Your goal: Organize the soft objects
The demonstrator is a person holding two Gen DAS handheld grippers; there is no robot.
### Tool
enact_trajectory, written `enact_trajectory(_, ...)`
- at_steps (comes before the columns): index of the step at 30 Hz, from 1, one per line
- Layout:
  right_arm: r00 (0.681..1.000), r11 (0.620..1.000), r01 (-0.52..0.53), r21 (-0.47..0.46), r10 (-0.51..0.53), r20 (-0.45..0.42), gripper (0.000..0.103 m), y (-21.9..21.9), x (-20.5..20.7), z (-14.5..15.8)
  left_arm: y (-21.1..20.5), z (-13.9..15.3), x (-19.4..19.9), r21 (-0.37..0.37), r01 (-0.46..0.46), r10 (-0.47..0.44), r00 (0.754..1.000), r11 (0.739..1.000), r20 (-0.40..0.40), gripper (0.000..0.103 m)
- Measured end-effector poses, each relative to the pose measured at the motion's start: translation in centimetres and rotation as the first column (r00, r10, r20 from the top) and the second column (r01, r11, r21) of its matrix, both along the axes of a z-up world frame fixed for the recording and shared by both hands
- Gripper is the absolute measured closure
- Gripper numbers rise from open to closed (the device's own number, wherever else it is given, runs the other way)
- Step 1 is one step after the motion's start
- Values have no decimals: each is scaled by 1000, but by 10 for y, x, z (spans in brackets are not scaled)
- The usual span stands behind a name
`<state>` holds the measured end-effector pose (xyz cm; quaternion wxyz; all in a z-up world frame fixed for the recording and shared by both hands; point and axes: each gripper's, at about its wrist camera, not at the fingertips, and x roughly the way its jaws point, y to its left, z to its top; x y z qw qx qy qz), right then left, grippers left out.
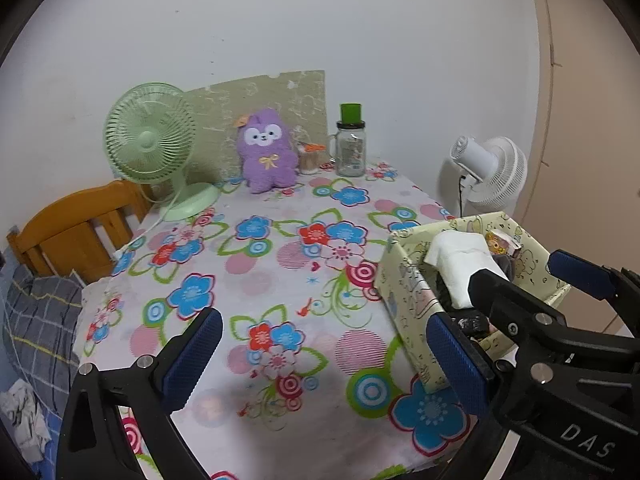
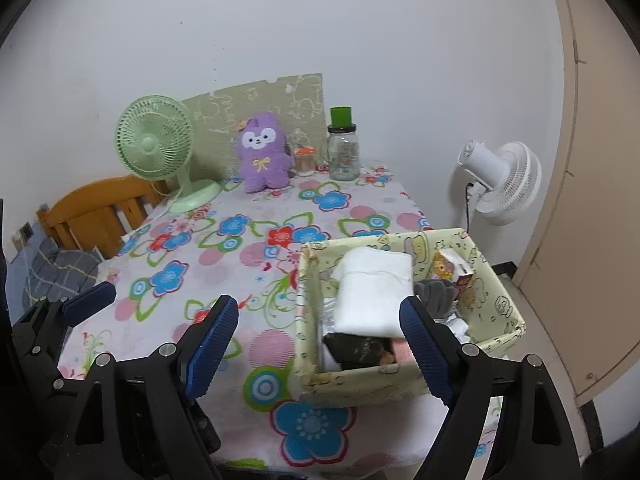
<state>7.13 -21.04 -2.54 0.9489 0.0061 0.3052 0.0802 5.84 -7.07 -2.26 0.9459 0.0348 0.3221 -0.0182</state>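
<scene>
Fabric box (image 2: pixel 496 300), soft-walled, at the table's (image 2: pixel 256 240) right front edge; folded white cloth (image 2: pixel 372 292) on top, dark items beneath, possibly socks. Left gripper (image 1: pixel 320 360) and right gripper (image 2: pixel 324 352): jaws apart, holding nothing. Plush toy (image 2: pixel 264 156) at far edge.

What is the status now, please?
Left tool and right tool open, empty. White cloth folded in box. Purple plush on table, far side. Path clear.

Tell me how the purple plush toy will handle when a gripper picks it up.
The purple plush toy looks fluffy, so it will probably squash between the fingers and weigh little. Sitting propped by the board, it may flop over if nudged.
</scene>
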Motion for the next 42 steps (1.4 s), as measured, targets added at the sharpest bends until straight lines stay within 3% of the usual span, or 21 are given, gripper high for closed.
enact_trajectory(26, 995, 999, -32, 10, 31, 92, 11, 10, -51, 20, 47, 17, -55, -40, -125, 128, 989, 991, 79, 0)
enact_trajectory(42, 994, 1000, -12, 11, 10, 112, 9, 8, -56, 23, 51, 21, -57, -45, -122, 126, 988, 991, 87, 0)
